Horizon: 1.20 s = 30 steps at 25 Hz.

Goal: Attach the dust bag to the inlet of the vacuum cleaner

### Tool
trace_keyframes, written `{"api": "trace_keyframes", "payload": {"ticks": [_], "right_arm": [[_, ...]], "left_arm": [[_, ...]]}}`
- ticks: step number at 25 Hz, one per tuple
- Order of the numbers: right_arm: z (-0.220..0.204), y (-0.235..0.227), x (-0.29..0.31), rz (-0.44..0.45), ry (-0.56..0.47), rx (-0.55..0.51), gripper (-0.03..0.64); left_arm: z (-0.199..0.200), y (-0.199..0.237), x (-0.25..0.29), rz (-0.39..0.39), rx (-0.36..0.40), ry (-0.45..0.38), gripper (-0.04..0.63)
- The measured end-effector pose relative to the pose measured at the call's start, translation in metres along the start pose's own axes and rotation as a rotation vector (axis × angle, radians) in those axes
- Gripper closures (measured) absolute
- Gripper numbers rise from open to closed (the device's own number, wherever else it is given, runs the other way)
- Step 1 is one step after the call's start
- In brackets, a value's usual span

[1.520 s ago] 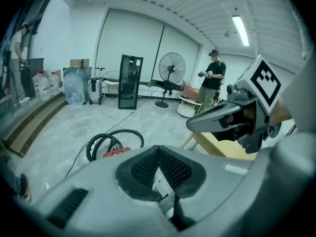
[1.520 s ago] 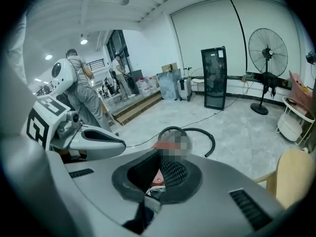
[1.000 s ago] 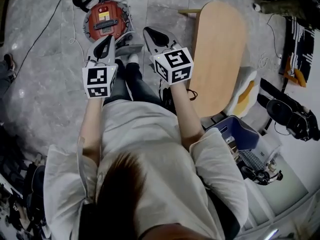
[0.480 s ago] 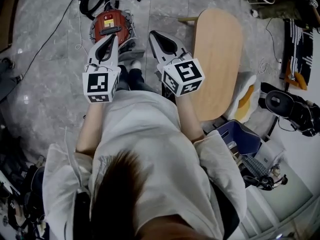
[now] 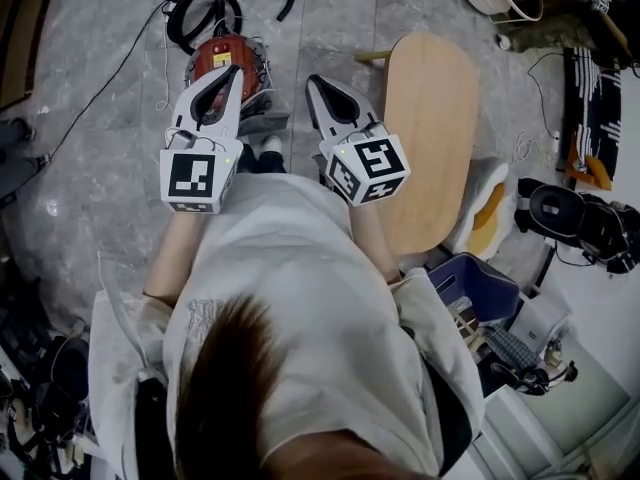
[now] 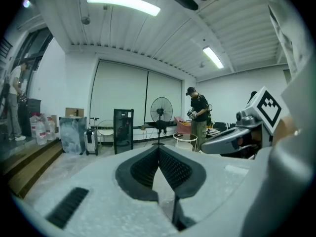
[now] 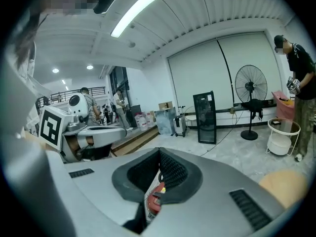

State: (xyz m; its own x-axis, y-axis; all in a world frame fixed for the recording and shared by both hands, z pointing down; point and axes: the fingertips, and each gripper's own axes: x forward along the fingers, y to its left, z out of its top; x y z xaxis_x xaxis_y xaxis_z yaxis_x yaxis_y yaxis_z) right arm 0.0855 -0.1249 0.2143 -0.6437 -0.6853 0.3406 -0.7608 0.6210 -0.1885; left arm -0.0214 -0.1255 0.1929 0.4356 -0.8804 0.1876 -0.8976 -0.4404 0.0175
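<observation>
1. Down on the grey floor, just past the person's feet, sits the red vacuum cleaner [image 5: 225, 56], with its black hose [image 5: 181, 12] looped around behind it.
2. Left tool [image 5: 228, 80]: jaws fully together, nothing between the pads. From the head view its tip overlaps the near edge of the vacuum, but it's held up in the air and aimed out across the room, not touching anything.
3. Right tool [image 5: 318, 93]: same deal, pads closed on each other and empty. In the right gripper view a bit of the red vacuum peeks through the gap under the closed pads. That's just the floor below, it isn't gripped.
4. Both tools are side by side with a gap between them, out in front of the person's chest.
5. Oval wooden surface [image 5: 430, 128] is just right of the right tool, with a blue bin [image 5: 480, 283] near its close end.
6. Far across the room: a standing fan [image 6: 161, 110] and someone [image 6: 199, 113] standing beside it.
</observation>
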Motion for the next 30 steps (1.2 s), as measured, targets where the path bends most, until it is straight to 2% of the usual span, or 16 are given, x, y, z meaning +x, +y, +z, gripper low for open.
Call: {"api": "trace_keyframes", "payload": {"ticks": [5, 13, 30], "right_arm": [[0.002, -0.004, -0.009, -0.039, -0.020, 0.013, 0.614], [0.012, -0.015, -0.033, -0.105, -0.048, 0.011, 0.614], [0.012, -0.003, -0.043, -0.119, -0.056, -0.012, 0.614]], "left_arm": [[0.019, 0.006, -0.007, -0.009, 0.035, -0.037, 0.578], [0.022, -0.010, -0.022, -0.035, 0.001, -0.052, 0.578], [0.020, -0.015, -0.037, -0.037, -0.038, -0.072, 0.578]]}}
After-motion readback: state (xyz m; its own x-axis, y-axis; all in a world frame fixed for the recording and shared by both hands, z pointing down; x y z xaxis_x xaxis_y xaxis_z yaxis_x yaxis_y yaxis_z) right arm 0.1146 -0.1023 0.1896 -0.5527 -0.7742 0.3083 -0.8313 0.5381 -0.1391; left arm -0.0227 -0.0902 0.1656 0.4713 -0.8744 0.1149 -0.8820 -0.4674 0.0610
